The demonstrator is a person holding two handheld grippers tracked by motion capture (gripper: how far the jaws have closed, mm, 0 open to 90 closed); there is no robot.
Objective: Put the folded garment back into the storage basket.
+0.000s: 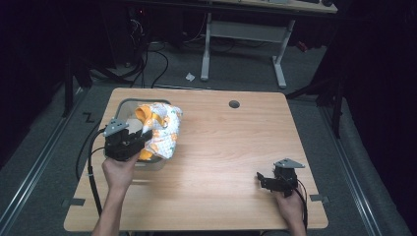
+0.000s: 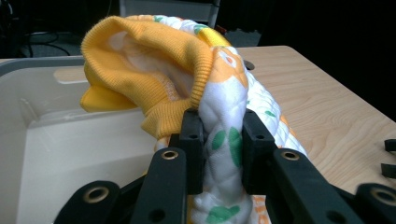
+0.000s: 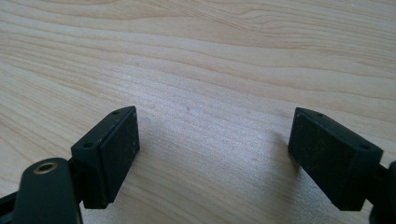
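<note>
Your left gripper (image 2: 218, 154) pinches the quilted white-and-orange printed garment (image 1: 161, 129), draped over the pale plastic bin's (image 1: 127, 104) right rim; your right gripper (image 3: 215, 154), jaws wide and empty, rests well apart.

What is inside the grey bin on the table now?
The bin shows bare pale floor. The garment, clamped by the left hand-held gripper, hangs over its rim and covers the rest.

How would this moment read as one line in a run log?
left gripper: shut on baby garment | garment: over bin rim | right gripper: open above table
</note>
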